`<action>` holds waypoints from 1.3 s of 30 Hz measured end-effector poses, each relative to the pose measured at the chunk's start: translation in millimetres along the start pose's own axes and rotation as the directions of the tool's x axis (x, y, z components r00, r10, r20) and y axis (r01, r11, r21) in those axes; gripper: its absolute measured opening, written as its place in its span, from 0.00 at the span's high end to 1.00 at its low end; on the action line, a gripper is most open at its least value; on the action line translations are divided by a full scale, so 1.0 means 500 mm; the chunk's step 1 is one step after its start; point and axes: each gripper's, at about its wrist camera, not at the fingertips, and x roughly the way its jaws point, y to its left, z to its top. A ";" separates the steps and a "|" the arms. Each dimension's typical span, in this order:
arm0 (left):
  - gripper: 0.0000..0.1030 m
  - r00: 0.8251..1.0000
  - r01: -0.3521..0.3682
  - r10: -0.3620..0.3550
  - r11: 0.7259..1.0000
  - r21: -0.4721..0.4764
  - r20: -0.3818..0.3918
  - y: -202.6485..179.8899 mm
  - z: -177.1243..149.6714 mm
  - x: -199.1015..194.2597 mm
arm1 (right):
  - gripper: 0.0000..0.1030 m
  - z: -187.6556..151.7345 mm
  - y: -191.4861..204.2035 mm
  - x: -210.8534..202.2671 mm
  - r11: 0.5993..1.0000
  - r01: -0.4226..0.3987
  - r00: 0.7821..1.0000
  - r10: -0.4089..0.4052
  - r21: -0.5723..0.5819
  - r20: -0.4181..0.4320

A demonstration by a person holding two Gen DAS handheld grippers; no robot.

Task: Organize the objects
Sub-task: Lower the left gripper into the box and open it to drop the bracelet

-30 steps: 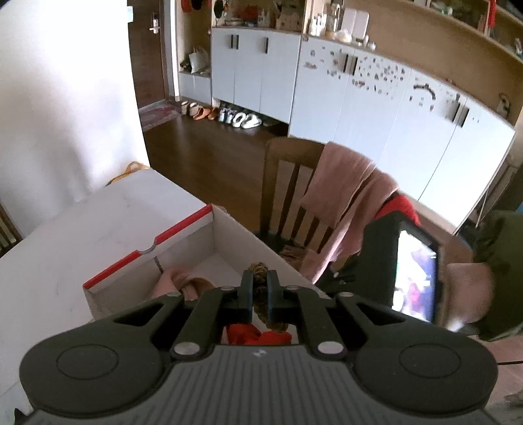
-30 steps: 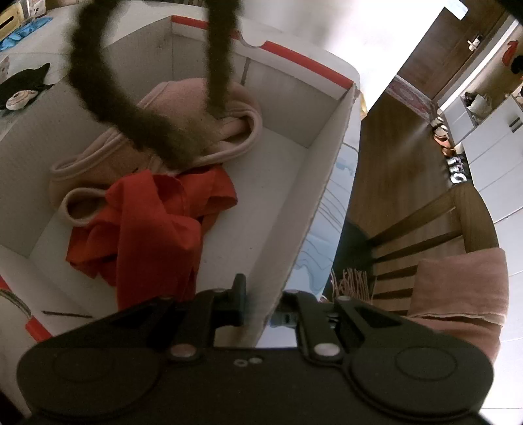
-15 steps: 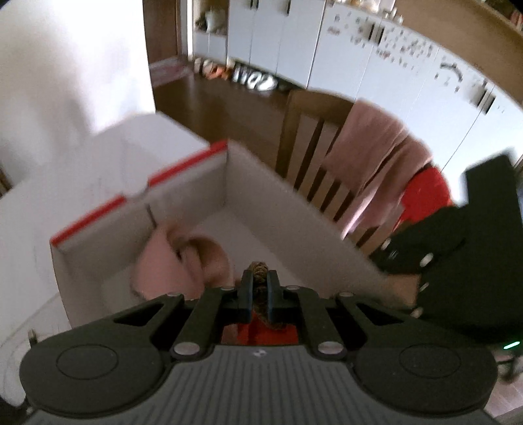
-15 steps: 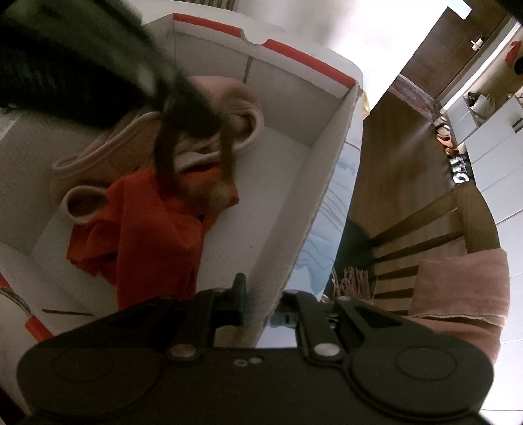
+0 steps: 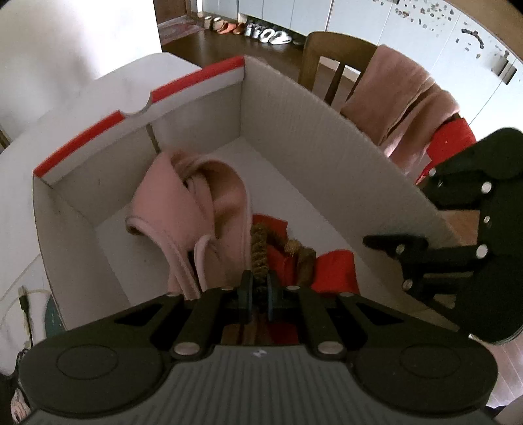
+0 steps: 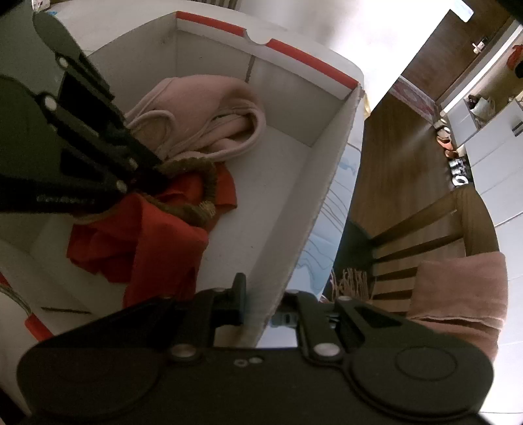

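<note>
A white cardboard box with a red rim stands open on the table. In it lie a pink garment and a red cloth. My left gripper is down inside the box, shut on a fuzzy brown band that now rests on the red cloth. From the right wrist view the left gripper comes in from the left with the brown band looped below it. My right gripper is shut on the box's wall, one finger inside and one outside.
A wooden chair with a pink towel over its back stands beside the table. A second pink towel hangs on the chair in the right wrist view. White cupboards and shoes line the far wall. A cable lies left of the box.
My left gripper has dropped into the box with the brown band, which hung above the clothes before and now lies on the red cloth. The right gripper kept still on the box wall.
</note>
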 end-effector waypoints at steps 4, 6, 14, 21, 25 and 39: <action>0.93 1.000 0.002 -0.002 1.000 -0.010 -0.007 0.005 -0.005 0.000 | 0.89 0.001 0.000 0.001 1.000 0.000 1.000 0.000 -0.003 -0.002; 0.92 1.000 0.003 -0.003 1.000 -0.011 0.000 0.007 -0.007 -0.005 | 0.89 0.001 0.000 0.000 1.000 0.002 1.000 -0.002 -0.004 -0.001; 0.91 0.999 0.003 -0.002 0.999 -0.044 0.034 0.011 -0.010 -0.028 | 0.89 0.002 0.003 0.000 1.000 0.006 1.000 -0.006 -0.009 -0.002; 0.72 0.996 0.018 -0.015 0.999 -0.039 0.087 0.010 -0.025 -0.083 | 0.88 0.001 0.003 -0.003 1.000 0.011 1.000 -0.011 -0.016 -0.006; 0.70 0.991 0.038 -0.029 0.998 -0.059 0.134 0.017 -0.039 -0.132 | 0.88 0.000 0.003 -0.004 1.000 0.014 1.000 -0.014 -0.020 -0.008; 0.36 0.956 -0.006 0.026 0.998 -0.069 0.293 0.042 -0.101 -0.294 | 0.87 -0.003 0.004 -0.006 1.000 0.015 1.000 -0.015 -0.022 -0.010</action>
